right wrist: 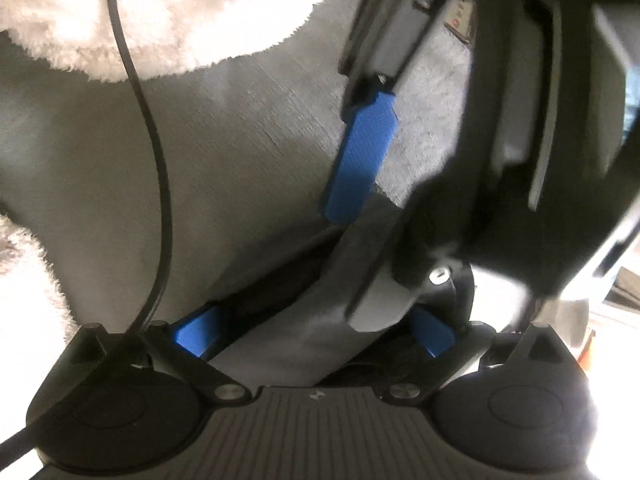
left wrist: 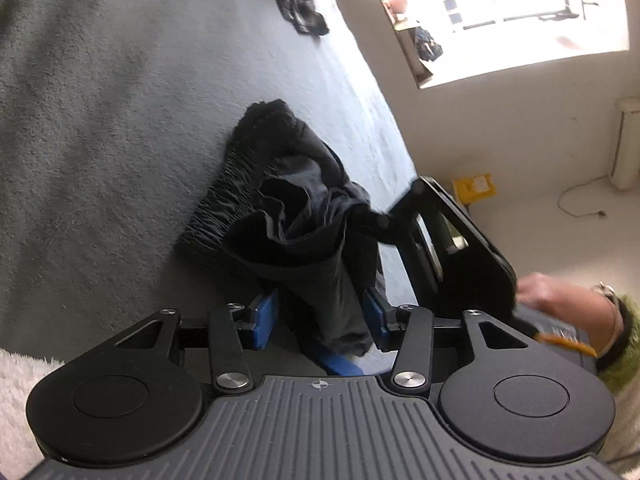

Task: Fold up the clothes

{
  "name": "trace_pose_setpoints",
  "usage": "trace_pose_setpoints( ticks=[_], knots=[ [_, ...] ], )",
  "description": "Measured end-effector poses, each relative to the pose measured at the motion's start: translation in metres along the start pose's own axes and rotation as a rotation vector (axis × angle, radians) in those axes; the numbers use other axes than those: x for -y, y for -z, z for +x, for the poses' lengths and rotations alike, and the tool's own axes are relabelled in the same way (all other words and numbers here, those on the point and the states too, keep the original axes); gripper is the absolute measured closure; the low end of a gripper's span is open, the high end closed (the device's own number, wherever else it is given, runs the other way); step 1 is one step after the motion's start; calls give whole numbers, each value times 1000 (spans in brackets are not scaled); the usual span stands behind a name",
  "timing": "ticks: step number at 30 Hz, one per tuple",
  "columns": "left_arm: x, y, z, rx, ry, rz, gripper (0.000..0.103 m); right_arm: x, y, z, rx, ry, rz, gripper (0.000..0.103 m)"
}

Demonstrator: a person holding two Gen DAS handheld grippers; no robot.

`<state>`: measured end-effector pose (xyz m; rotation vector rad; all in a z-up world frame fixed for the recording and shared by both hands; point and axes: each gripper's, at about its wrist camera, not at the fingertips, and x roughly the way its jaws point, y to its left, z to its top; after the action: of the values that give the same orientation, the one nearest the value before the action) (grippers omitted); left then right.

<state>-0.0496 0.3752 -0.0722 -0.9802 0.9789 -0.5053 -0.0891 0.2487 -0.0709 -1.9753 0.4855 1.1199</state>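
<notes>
A black garment [left wrist: 280,200] with a gathered elastic waistband lies bunched on the grey fleecy surface [left wrist: 120,120]. One end of it runs down between the blue pads [left wrist: 266,316] of my left gripper [left wrist: 320,312]. The jaws stand partly apart with the cloth loose in the gap. In the right wrist view the same cloth [right wrist: 312,336], here grey, passes between the widely spread blue pads [right wrist: 196,336] of my right gripper [right wrist: 314,336], which do not press it. A blue finger [right wrist: 360,152] of the left gripper touches that cloth from above. The right gripper's black housing [left wrist: 460,248] sits right of the garment.
A second dark heap of clothes [left wrist: 302,4] lies far back on the grey surface. White fluffy fabric [right wrist: 120,12] borders it near me, and a black cable [right wrist: 152,160] hangs across. A hand [left wrist: 552,292] with a green cuff holds the right gripper. A bright window and pale floor lie at right.
</notes>
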Motion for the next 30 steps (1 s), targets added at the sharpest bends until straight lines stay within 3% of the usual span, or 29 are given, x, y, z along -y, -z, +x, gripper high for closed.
trace_pose_setpoints(
  ticks=[7,10,14,19,22,25,27,30],
  knots=[
    [-9,-6,8,30,-50,-75,58,6,-4,-14,23,55,16,0],
    [-11,-8,13,40,-67,-88,67,10,-4,-22,34,95,48,0],
    [-17,-7,15,37,-95,-105,69,18,12,-43,49,121,190,0],
    [-22,-6,15,38,-116,-124,71,21,62,-60,28,111,482,0],
    [-23,-6,16,40,-123,-125,71,-3,122,-66,7,99,692,0],
    [-23,-5,18,38,-136,-122,72,-26,148,-83,12,63,913,0],
    [-23,-5,18,36,-149,-121,72,-42,183,-89,67,-3,1109,0],
    [-22,-4,19,37,-164,-116,74,-34,222,-90,217,-185,1521,1]
  ],
)
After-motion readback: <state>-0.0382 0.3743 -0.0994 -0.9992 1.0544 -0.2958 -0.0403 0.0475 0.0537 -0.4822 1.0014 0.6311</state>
